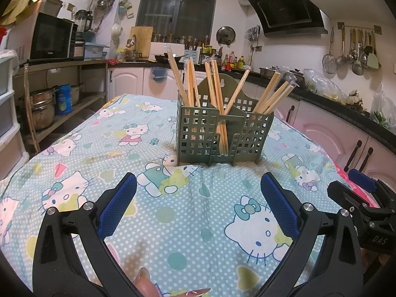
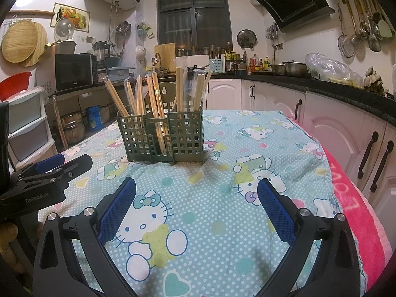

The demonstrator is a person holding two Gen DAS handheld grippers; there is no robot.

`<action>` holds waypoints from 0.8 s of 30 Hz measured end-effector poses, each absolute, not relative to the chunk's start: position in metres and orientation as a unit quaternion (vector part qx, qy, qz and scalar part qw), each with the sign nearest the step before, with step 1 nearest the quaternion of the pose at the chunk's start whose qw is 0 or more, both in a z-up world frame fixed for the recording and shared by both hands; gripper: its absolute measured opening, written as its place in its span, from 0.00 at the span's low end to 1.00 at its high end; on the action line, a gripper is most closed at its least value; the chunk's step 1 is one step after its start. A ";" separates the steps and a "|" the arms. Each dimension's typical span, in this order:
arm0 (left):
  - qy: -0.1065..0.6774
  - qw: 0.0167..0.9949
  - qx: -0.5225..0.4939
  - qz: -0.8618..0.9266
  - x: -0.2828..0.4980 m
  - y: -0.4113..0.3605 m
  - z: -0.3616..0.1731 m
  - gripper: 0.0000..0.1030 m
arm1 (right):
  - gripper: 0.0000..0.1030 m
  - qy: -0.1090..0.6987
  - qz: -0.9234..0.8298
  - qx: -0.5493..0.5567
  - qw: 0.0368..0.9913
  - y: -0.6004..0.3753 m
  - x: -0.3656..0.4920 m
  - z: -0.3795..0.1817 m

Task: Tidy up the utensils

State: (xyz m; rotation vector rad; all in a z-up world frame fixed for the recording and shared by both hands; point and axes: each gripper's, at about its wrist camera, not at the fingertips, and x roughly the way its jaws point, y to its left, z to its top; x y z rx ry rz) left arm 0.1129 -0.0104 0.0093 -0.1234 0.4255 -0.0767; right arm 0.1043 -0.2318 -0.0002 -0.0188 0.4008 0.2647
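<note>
A desk [image 2: 309, 148] fills the near and middle ground, covered by a light blue polka-dot cloth [image 1: 173, 222] printed with Hello Kitty figures. A pink towel [image 2: 354, 210] runs along its right edge, bearing white letters too distorted to read with certainty. Kitchen counters curve around the far side and the right, with a black microwave [image 2: 74, 71] on a shelf at the far left and a black range hood [image 2: 292, 0] high at the far right.

Toward the far middle of the desk stands a green grid-walled utensil holder [image 1: 222, 133] with three compartments. Wooden chopsticks [image 1: 215, 84] stand upright and tilted in all three, several in clear plastic sleeves.

The left claw [image 1: 198, 208] hovers over the near cloth, its blue pads spread wide with nothing between them; seen from the right wrist view, its body reads "GenRobot.AI". The right claw [image 2: 196, 208] is likewise spread wide and empty, near the holder but well apart from it; from the left wrist view its body shows "DAS".
</note>
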 end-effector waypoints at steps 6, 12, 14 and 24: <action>0.213 0.974 -0.062 -0.037 0.113 -0.010 0.008 0.89 | 0.93 0.199 0.131 -0.009 0.971 -0.232 0.104 0.000; 0.212 0.975 -0.060 -0.036 0.114 -0.012 0.007 0.89 | 0.93 0.199 0.130 -0.008 0.971 -0.232 0.104 0.000; 0.214 0.974 -0.061 -0.035 0.115 -0.012 0.007 0.89 | 0.93 0.199 0.130 -0.008 0.971 -0.232 0.104 0.000; 0.223 0.972 -0.070 -0.037 0.117 -0.009 0.006 0.89 | 0.94 0.204 0.130 -0.009 0.970 -0.231 0.104 -0.003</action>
